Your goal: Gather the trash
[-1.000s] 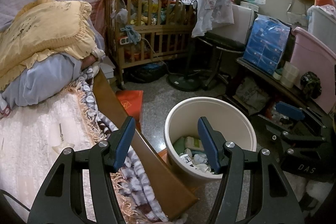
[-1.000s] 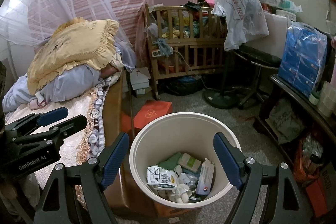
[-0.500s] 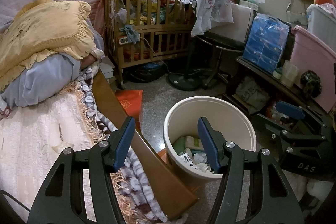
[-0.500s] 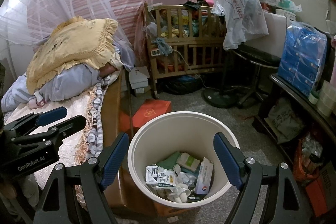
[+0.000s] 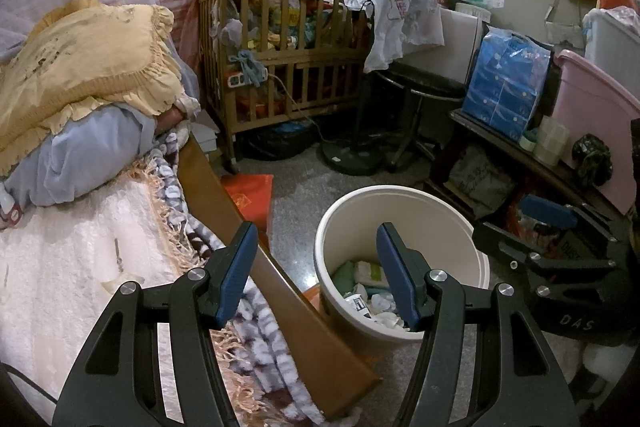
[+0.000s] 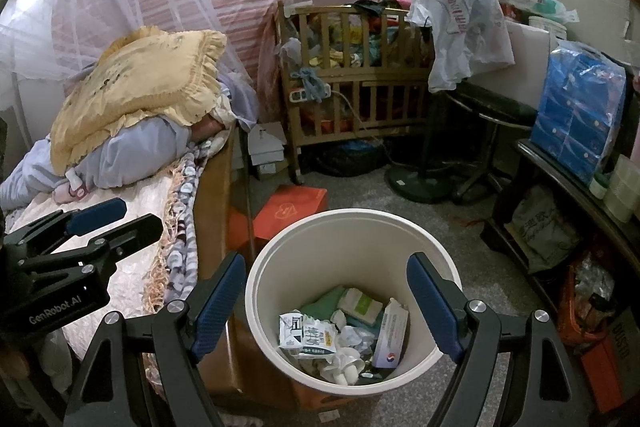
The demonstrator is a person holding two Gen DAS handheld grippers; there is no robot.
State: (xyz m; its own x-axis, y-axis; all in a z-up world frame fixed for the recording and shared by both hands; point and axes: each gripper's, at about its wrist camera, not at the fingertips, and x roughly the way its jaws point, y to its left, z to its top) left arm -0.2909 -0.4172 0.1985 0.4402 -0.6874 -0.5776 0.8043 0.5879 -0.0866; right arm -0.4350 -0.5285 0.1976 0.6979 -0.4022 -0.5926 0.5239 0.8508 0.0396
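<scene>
A cream trash bin (image 6: 280, 267) stands on the floor beside the bed; it also shows in the left wrist view (image 5: 400, 203). Inside lie several pieces of trash (image 6: 316, 339): wrappers, a carton, a small box. My right gripper (image 6: 320, 303) is open and empty, held above the bin's near rim. My left gripper (image 5: 312, 271) is open and empty, above the bed's wooden edge (image 5: 280, 291), left of the bin. The left gripper also shows in the right wrist view (image 6: 92, 227), and the right gripper in the left wrist view (image 5: 560, 227).
A bed with a white blanket (image 5: 60, 267), a yellow pillow (image 6: 140, 83) and blue bedding lies left. A wooden crib (image 6: 352, 79), a fan base (image 6: 420, 183), a red box (image 6: 288, 211) and a dark shelf (image 6: 560, 187) with blue packs ring the floor.
Both views have shifted only slightly; the bin sits a little lower and left in the right wrist view. Both grippers stay open and empty.
</scene>
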